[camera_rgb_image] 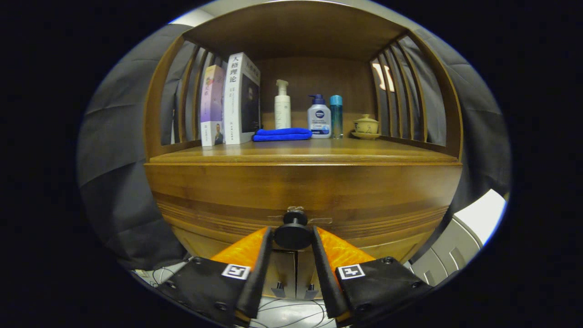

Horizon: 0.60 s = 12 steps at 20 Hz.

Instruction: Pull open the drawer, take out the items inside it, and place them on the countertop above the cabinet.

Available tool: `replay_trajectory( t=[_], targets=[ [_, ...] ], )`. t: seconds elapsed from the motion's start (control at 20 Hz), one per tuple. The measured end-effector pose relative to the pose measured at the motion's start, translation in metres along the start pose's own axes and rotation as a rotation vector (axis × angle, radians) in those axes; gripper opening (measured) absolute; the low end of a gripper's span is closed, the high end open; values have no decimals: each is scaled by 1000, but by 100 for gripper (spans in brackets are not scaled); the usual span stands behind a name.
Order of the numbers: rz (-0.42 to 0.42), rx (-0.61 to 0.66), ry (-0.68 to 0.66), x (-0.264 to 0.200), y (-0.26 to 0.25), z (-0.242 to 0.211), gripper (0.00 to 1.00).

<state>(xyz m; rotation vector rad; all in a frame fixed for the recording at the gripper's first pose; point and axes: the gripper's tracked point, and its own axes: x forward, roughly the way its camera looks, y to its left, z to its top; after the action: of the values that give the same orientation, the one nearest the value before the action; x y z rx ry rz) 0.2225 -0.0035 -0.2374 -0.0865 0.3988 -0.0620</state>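
A wooden cabinet has a wide drawer front (364,191) with a dark round knob (292,234) at its middle. My gripper (292,228) is at that knob, and both fingers press on its sides, one to the left and one to the right. The drawer's inside is hidden. Above the drawer runs the wooden countertop (346,152), under an open shelf niche with slatted sides.
On the countertop stand two books (230,105), a folded blue cloth (282,134), a white pump bottle (282,105), a white-and-blue pump bottle (319,117), a teal bottle (336,116) and a lidded tea cup (366,126). Below the drawer are two small door handles (294,289).
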Motion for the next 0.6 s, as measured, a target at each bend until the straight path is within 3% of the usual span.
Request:
replay_trajectory(
  t=[0.2, 0.6],
  targets=[
    [-10, -11, 13, 0, 1, 2, 33],
    [-8, -21, 39, -37, -1, -7, 33]
  ],
)
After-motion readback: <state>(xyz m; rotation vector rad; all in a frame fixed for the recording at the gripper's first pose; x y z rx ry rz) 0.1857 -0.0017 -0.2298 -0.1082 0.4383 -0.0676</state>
